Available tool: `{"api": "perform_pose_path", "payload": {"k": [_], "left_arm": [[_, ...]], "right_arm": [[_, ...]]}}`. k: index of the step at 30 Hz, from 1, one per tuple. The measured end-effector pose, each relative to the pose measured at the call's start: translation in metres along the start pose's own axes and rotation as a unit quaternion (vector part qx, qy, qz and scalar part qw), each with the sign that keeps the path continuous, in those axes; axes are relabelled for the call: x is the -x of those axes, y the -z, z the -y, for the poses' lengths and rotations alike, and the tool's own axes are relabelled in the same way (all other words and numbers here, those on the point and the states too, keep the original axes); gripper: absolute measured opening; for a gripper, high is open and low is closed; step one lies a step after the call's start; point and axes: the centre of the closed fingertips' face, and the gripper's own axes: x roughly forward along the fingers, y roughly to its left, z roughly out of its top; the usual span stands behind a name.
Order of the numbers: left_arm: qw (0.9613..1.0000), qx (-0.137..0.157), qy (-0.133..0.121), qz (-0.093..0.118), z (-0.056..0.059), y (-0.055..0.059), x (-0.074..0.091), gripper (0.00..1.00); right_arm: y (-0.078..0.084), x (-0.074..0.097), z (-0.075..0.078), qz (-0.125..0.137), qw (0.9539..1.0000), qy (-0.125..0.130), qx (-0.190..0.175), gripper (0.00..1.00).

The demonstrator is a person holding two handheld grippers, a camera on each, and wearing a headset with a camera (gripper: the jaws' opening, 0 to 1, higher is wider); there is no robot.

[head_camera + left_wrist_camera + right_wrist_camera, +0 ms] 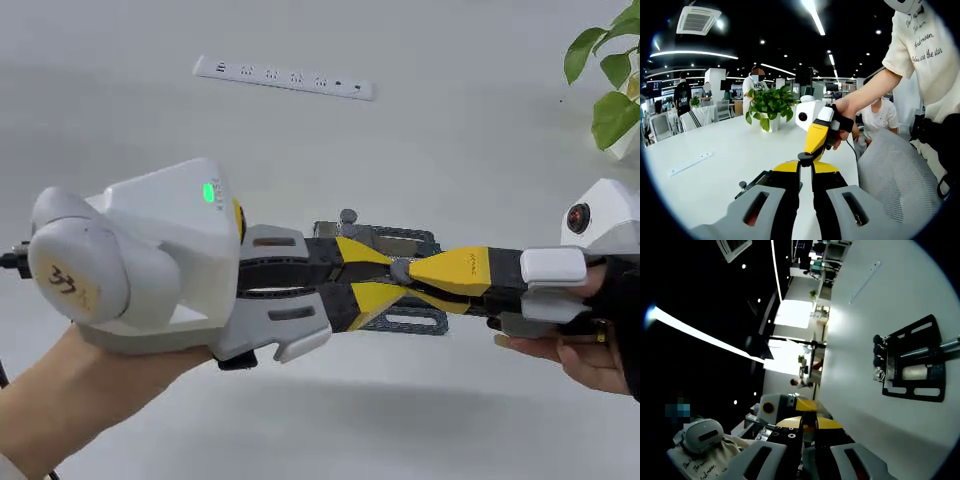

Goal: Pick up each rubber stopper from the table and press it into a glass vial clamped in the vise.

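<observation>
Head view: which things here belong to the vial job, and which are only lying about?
For the job: vise, left claw, right claw.
Lying about: power strip, plant.

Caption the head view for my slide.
Left gripper and right gripper meet tip to tip above a black metal vise on the white table.

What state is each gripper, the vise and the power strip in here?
left gripper, shut on a grey stopper
right gripper, shut, tips against that stopper
vise, flat on the table; round pieces at its end too small to judge
power strip, sockets all bare
</observation>
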Motion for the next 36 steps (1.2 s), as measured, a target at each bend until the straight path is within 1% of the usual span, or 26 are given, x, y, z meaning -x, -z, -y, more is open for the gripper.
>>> {"api": "perform_pose_path", "payload": {"k": [5,8,10,12,16,18,21,24,25,26,28,29,30,31,32,33,34,35,36], "left_arm": [[0.9999,0.012,0.006,0.01,0.002,-0.004,0.0,0.04],[0.9998,0.012,0.012,0.009,0.005,-0.004,0.0,0.04],[0.9996,0.021,0.017,0.011,0.006,-0.005,0.001,0.04],[0.9996,0.02,0.019,0.011,0.007,-0.005,0.001,0.04],[0.9993,0.026,0.022,0.013,0.008,-0.005,0.001,0.04],[0.9993,0.025,0.023,0.012,0.008,-0.005,0.0,0.03],[0.9994,0.025,0.024,0.009,0.009,-0.003,0.0,0.03],[0.9993,0.025,0.026,0.008,0.008,-0.002,-0.001,0.03],[0.9993,0.026,0.025,0.006,0.008,-0.001,-0.001,0.03],[0.9994,0.025,0.025,0.005,0.008,-0.001,-0.001,0.03],[0.9992,0.029,0.027,0.005,0.01,-0.001,-0.002,0.04],[0.9992,0.03,0.027,0.003,0.01,0.0,-0.002,0.04],[0.9992,0.031,0.026,0.0,0.01,0.001,-0.001,0.04],[0.9992,0.029,0.026,-0.003,0.01,0.002,-0.001,0.04],[0.9992,0.028,0.026,-0.007,0.01,0.004,-0.001,0.04],[0.9993,0.027,0.026,-0.008,0.01,0.004,-0.001,0.04],[0.9993,0.026,0.027,-0.01,0.01,0.005,-0.001,0.04],[0.9992,0.026,0.026,-0.015,0.01,0.006,-0.002,0.04],[0.9992,0.024,0.026,-0.018,0.01,0.007,-0.002,0.04]], "right_arm": [[0.003,0.001,-0.005,0.002,0.9999,-0.014,-0.01,0.04],[0.004,0.003,-0.005,-0.002,0.9997,-0.019,-0.013,0.04],[0.007,0.002,-0.008,-0.004,0.9997,-0.022,-0.011,0.04],[0.008,0.002,-0.009,-0.005,0.9997,-0.023,-0.01,0.05],[0.011,0.001,-0.012,-0.008,0.9996,-0.024,-0.008,0.05],[0.01,0.002,-0.01,-0.01,0.9997,-0.023,-0.004,0.05],[0.009,0.003,-0.008,-0.011,0.9997,-0.02,0.009,0.05],[0.008,0.004,-0.007,-0.013,0.9997,-0.016,0.013,0.05],[0.006,0.004,-0.005,-0.01,0.9994,-0.011,0.03,0.05],[0.005,0.005,-0.006,-0.011,0.9994,-0.008,0.031,0.04],[0.002,0.006,-0.009,-0.012,0.9987,-0.006,0.049,0.02],[0.001,0.007,-0.009,-0.015,0.9982,-0.001,0.058,0.03],[-0.001,0.008,-0.012,-0.024,0.9954,0.003,0.092,0.08],[-0.001,0.009,-0.014,-0.031,0.9938,0.01,0.107,0.11],[-0.001,0.01,-0.014,-0.048,0.9882,0.028,0.143,0.13],[-0.002,0.01,-0.014,-0.058,0.9822,0.04,0.174,0.13],[-0.003,0.01,-0.014,-0.068,0.9752,0.05,0.205,0.14],[-0.002,0.011,-0.013,-0.088,0.9655,0.07,0.235,0.15],[-0.001,0.011,-0.012,-0.104,0.9572,0.083,0.257,0.17]]}}
